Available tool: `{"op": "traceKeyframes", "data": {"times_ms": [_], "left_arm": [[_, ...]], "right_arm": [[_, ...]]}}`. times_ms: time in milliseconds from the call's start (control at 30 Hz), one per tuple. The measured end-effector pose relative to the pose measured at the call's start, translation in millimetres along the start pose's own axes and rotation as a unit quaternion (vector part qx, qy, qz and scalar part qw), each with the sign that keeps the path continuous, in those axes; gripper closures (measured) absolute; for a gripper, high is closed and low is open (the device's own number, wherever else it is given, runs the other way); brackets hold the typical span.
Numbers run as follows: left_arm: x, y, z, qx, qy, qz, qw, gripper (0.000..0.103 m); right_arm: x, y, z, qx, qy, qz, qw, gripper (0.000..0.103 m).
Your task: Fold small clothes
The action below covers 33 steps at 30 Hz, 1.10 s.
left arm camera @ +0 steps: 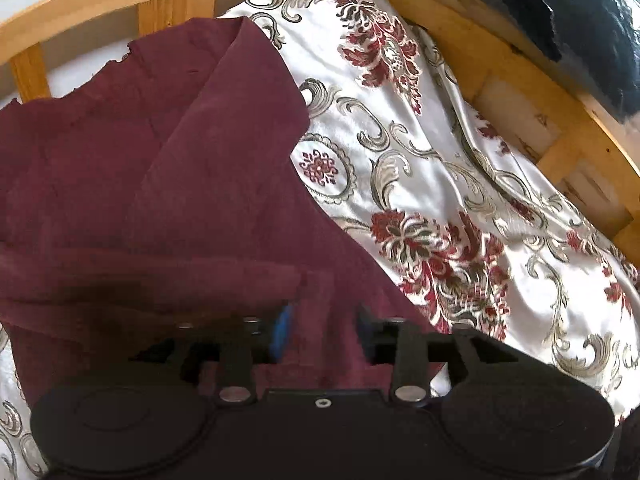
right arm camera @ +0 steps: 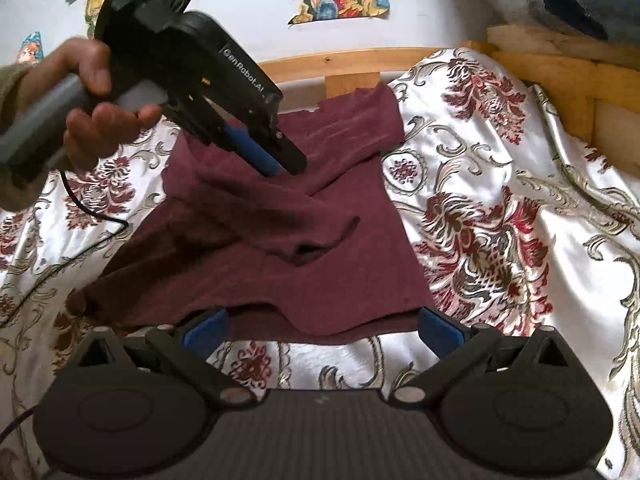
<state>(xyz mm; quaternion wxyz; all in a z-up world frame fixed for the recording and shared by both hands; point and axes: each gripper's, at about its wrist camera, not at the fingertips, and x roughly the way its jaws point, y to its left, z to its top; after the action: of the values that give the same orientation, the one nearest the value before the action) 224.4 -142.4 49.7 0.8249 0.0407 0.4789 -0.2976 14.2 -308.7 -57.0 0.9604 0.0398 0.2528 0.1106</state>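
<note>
In the right wrist view only — hand (right arm camera: pixel 96 112) on left gripper (right arm camera: pixel 284 166)

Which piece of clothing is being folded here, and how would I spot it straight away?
Look at the bed with the wooden frame, covered by a shiny white bedspread patterned with red flowers and grey scrolls. In its middle lies the dark red garment, partly folded over itself. It is the only plain, unpatterned cloth there.
</note>
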Motion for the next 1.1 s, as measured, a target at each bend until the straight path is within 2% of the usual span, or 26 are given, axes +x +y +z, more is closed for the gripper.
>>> {"op": "traceKeyframes", "data": {"times_ms": [67,167,300,367,467,600,700,800,867,1000,1067,1100], "left_arm": [[-7,4,-6,-0.009,-0.017,0.000,0.9998,0.038],[-29,18,-19,-0.027,-0.055,0.000,0.9982,0.028],[-61,44,-42,-0.058,-0.101,0.038,0.9925,0.017],[-75,63,-55,-0.095,-0.113,0.066,0.9869,0.008],[-93,97,-71,-0.155,-0.125,0.088,0.9760,0.002],[-105,143,-91,-0.201,-0.158,0.127,0.9584,0.002],[-101,181,-107,-0.240,-0.184,0.136,0.9434,0.004],[-93,216,-121,-0.275,-0.213,0.113,0.9310,0.008],[-84,238,-119,-0.285,-0.213,0.097,0.9295,0.013],[-70,264,-112,-0.302,-0.226,0.074,0.9232,0.024],[-67,272,-113,-0.311,-0.241,0.058,0.9175,0.033],[-65,274,-113,-0.308,-0.245,0.050,0.9181,0.034]], "right_arm": [[2,1,0,-0.002,0.004,0.003,1.000,0.000],[7,4,5,-0.003,0.006,0.001,1.000,0.000],[12,7,16,-0.011,0.003,0.011,1.000,0.000],[17,7,26,-0.018,0.009,0.013,1.000,0.000],[25,8,47,-0.041,0.033,0.018,0.998,0.000],[32,14,100,-0.096,0.062,0.022,0.993,0.000],[44,26,152,-0.127,0.100,0.031,0.986,0.000],[70,46,199,-0.134,0.151,0.035,0.979,0.000],[97,64,226,-0.129,0.174,0.044,0.975,0.000],[158,106,259,-0.137,0.155,0.080,0.975,0.004],[190,124,270,-0.138,0.136,0.114,0.974,0.007],[205,132,273,-0.134,0.128,0.129,0.974,0.009]]}}
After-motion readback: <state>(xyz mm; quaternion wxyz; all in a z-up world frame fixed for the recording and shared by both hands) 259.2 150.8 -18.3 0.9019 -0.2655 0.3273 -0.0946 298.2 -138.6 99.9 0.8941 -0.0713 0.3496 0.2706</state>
